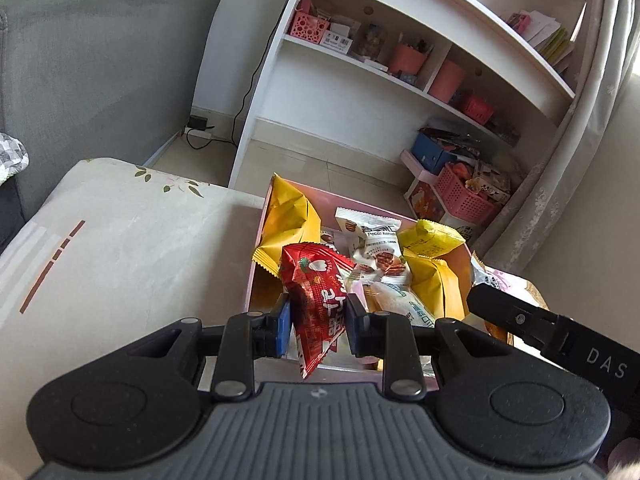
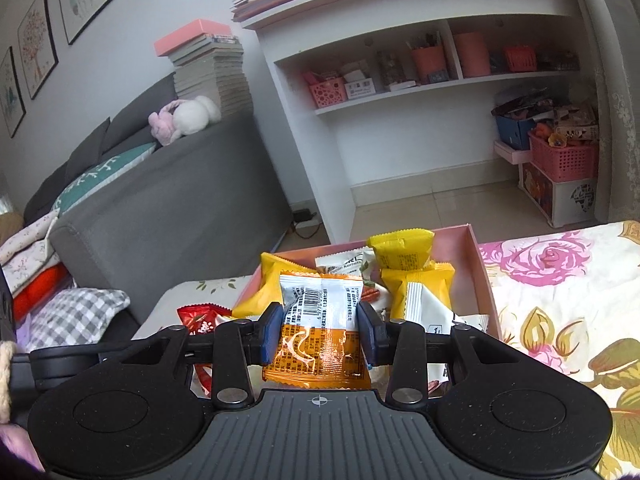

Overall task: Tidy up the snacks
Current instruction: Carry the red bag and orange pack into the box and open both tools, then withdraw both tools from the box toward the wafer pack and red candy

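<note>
**Both claws loaded over the pink box**

Left to right, from my left wrist view: grey fabric sofa (image 1: 100,64) at far left, then the pale cushioned surface (image 1: 132,248) with a leaf print and rust dashes, matte and soft-looking. The pink box (image 1: 256,264) sits on its right part, thin flat walls, rectangular.

My left gripper (image 1: 318,320) is closed down on a red packet (image 1: 320,304), glossy crinkled foil with serrated ends, standing tilted between the blue pads (image 1: 283,322). It hangs at the box's near-left corner. Inside the box: yellow packets (image 1: 288,216) along the left wall and right side, a white pecan pouch (image 1: 372,240) between them, leaning upright. The other gripper's black arm crosses in at right, beside the box.

Right wrist view: sofa again left, a plush toy (image 2: 186,117) on its back, a stack of books (image 2: 212,76) behind. White shelf unit (image 2: 400,92) across the middle, pink lattice baskets on it and on the floor at right.

My right gripper (image 2: 318,332) is clamped on an orange packet (image 2: 316,344), white barcode panel up top, shiny film. It's held over the box's near edge, blocking my view of the box's middle. Rose-print cloth (image 2: 560,280) lies right of the box, touching its wall.
</note>
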`<state>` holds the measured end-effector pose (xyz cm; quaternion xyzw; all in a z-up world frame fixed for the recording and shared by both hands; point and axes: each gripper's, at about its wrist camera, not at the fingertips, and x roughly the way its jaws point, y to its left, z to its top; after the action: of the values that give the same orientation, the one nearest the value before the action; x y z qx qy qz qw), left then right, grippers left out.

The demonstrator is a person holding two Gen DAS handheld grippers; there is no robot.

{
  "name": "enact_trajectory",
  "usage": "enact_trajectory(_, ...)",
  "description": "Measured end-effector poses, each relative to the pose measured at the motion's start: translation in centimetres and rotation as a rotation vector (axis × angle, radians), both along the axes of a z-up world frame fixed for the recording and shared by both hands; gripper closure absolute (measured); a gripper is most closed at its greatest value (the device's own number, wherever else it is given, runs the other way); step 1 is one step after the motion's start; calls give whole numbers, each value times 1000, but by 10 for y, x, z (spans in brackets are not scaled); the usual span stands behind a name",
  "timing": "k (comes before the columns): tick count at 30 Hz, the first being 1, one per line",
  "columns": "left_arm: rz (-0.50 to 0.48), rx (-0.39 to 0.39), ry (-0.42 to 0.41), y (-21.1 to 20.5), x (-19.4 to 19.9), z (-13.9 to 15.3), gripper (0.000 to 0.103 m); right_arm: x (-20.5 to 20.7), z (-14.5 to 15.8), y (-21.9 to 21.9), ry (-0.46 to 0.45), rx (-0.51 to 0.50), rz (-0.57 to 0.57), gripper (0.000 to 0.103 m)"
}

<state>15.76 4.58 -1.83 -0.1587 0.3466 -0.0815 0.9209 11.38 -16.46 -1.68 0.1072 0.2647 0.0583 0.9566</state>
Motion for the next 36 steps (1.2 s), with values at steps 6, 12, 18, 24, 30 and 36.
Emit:
enact_trajectory(6,9,43,9,3,4,-7,78,9,-9,-3,10,24,-18,65)
enact_trajectory(12,23,51,43,5,8,-16,79,15,-14,-6,19,37,-26,64)
enact_trajectory(18,15,73,31,5,8,-17,79,20,-20,-8,34,30,-40,64)
enact_trajectory(24,0,75,13,5,7,-13,76,19,-21,-7,24,31,-45,61)
enact_trajectory(30,-17,92,0,0,4,-9,63,14,-14,-7,8,55,-42,43)
enact_trajectory(36,-38,133,-36,-5,-7,1,38,1,-4,-3,-3,21,-17,36)
